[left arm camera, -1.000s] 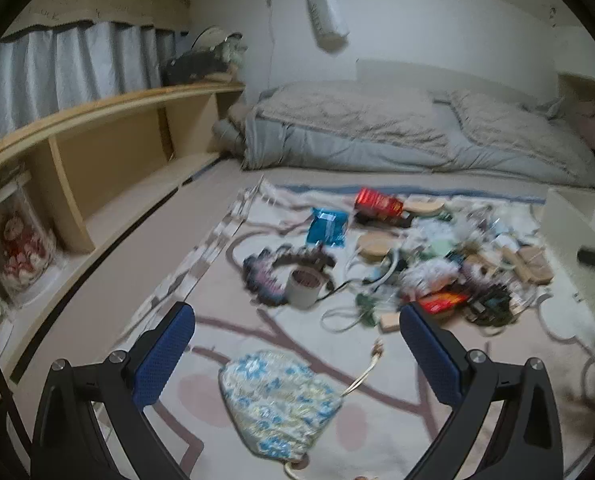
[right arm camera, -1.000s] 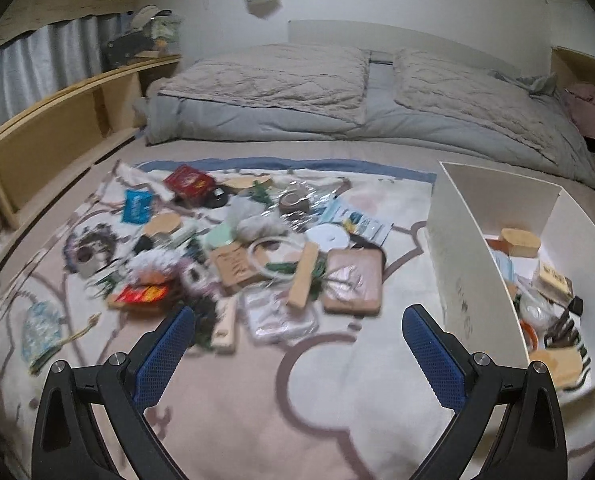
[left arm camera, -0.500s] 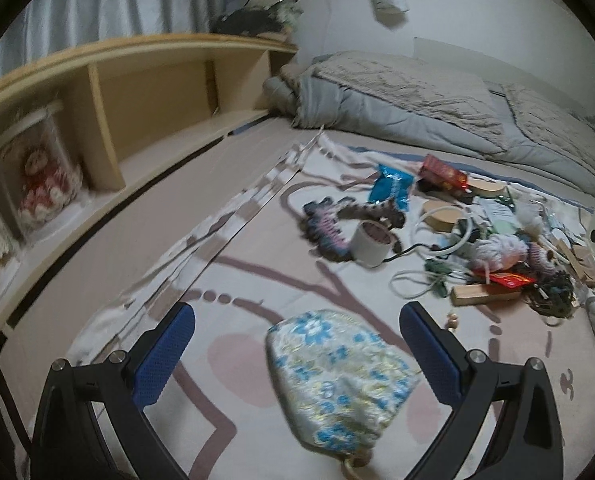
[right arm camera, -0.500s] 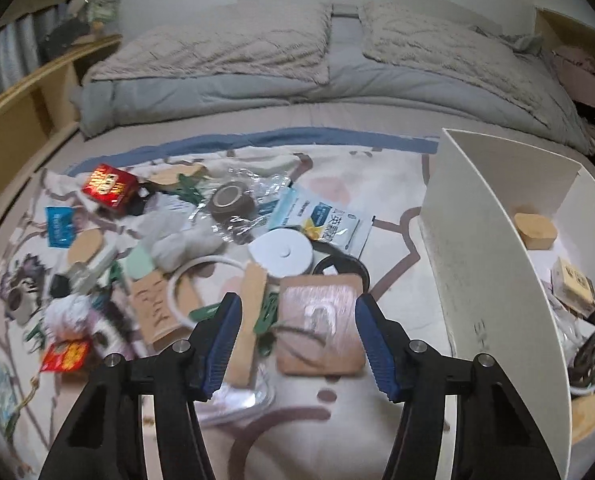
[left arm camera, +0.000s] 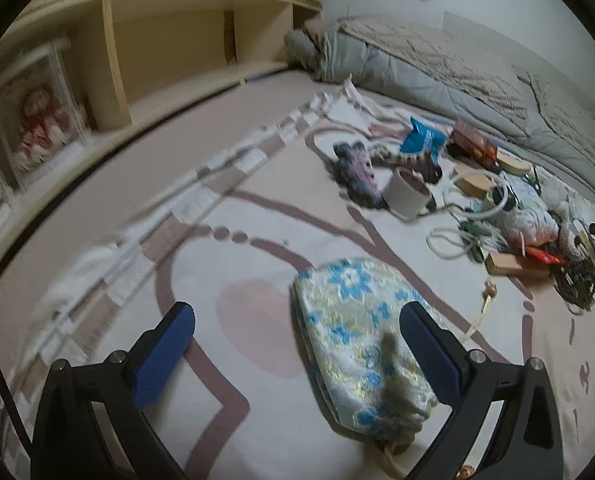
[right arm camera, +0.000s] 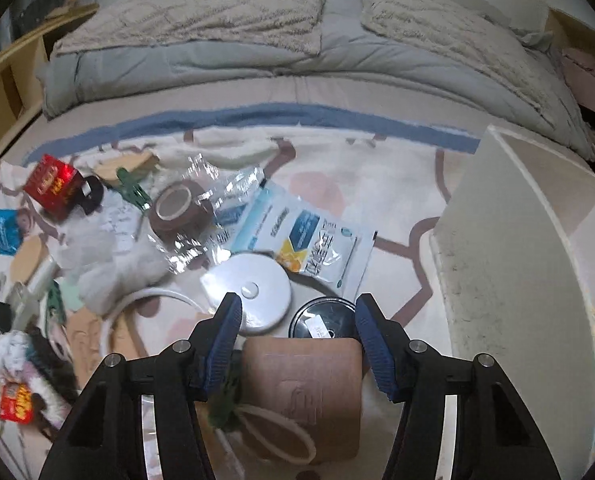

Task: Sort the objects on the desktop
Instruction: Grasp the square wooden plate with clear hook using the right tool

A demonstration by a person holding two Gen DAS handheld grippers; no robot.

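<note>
Right tool (right arm camera: 297,320) has narrowed from wide open and now brackets the brown square leather-look pad (right arm camera: 301,392); pads near its edges, contact unclear. Likely next pick. Left tool (left arm camera: 297,340) has dropped, jaws wide, empty, above the blue-flowered drawstring pouch (left arm camera: 357,336) on the blanket. White divider box (right arm camera: 513,248) stands right. White disc (right arm camera: 253,290) and black lid (right arm camera: 321,320) crowd the pad's far edge.

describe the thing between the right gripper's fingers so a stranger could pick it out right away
Start at the tall white box on the right of the patterned blanket, then look left to the right gripper. Between its blue pads lies a flat brown leather-like square pad with rounded corners. Unlike the round white disc and round black lid just beyond, it is square and tan.
</note>
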